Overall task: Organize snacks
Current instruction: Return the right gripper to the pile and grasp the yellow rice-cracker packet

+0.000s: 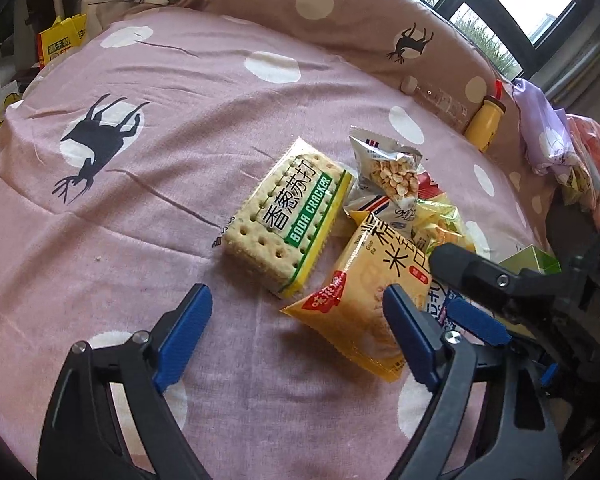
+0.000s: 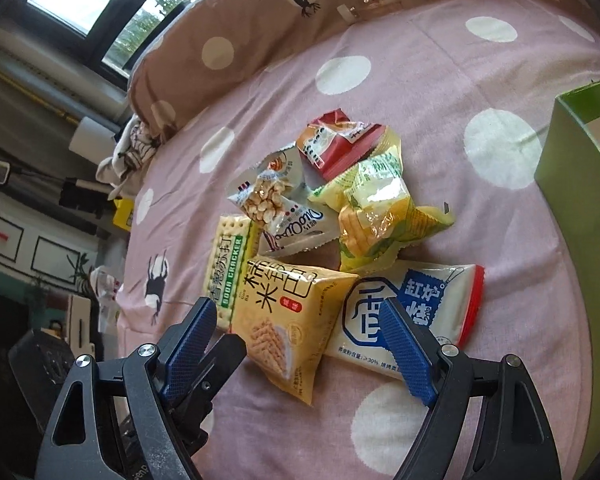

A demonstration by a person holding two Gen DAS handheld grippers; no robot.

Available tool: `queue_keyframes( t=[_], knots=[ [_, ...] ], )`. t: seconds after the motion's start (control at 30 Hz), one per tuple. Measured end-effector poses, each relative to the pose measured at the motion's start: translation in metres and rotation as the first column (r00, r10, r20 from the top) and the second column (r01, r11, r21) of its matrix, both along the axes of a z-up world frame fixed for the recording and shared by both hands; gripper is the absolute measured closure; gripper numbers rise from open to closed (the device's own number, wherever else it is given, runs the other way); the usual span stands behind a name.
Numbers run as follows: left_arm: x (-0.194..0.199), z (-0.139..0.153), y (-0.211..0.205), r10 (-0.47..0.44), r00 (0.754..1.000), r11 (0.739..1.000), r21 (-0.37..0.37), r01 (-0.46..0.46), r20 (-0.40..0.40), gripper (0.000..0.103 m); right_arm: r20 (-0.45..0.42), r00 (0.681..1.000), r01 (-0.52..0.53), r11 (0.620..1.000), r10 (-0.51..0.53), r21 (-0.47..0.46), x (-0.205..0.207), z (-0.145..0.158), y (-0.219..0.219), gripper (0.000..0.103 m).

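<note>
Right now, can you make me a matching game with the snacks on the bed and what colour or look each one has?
Things:
1. soda cracker pack
2. rice cracker bag
3. peanut packet
4. box

Looks:
a. see-through window showing pale nuts
b. plain green side
c. green band with white letters
d. yellow with big black characters

Pairs: 1-c, 2-d, 3-a, 4-b

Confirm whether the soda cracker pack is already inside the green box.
No: the soda cracker pack lies on the bedsheet, outside the green box.
</note>
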State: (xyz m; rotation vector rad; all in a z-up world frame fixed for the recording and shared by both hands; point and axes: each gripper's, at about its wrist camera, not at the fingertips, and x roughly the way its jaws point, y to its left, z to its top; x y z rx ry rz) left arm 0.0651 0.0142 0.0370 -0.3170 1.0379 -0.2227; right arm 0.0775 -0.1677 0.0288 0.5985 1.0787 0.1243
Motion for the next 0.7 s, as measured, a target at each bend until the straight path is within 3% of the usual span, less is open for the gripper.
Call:
queue_keyframes(
  t=[0.17, 0.37, 0.7],
  knots=[
    [0.002, -0.003, -0.006, -0.022, 1.000, 1.000, -0.009, 0.022, 0.003, 0.023, 0.038, 0.999, -0.026, 0.999, 0.028, -0.039, -0.003, 0.003, 0.006, 0.019],
    [0.003, -0.005, -0.009, -0.038, 0.999, 0.999, -0.030, 0.039, 0.021, 0.033, 0.057, 0.997, -0.048, 0.999, 0.046, 0.018, 0.004, -0.004, 0.010, 0.019],
    [0.000, -0.001, -0.020, -0.086, 0.995, 0.995, -0.038, 0.087, 0.050, 0.067, 0.041, 0.998, -0.059, 0.992, 0.055, 0.108, 0.008, -0.017, 0.011, 0.034]
  ],
)
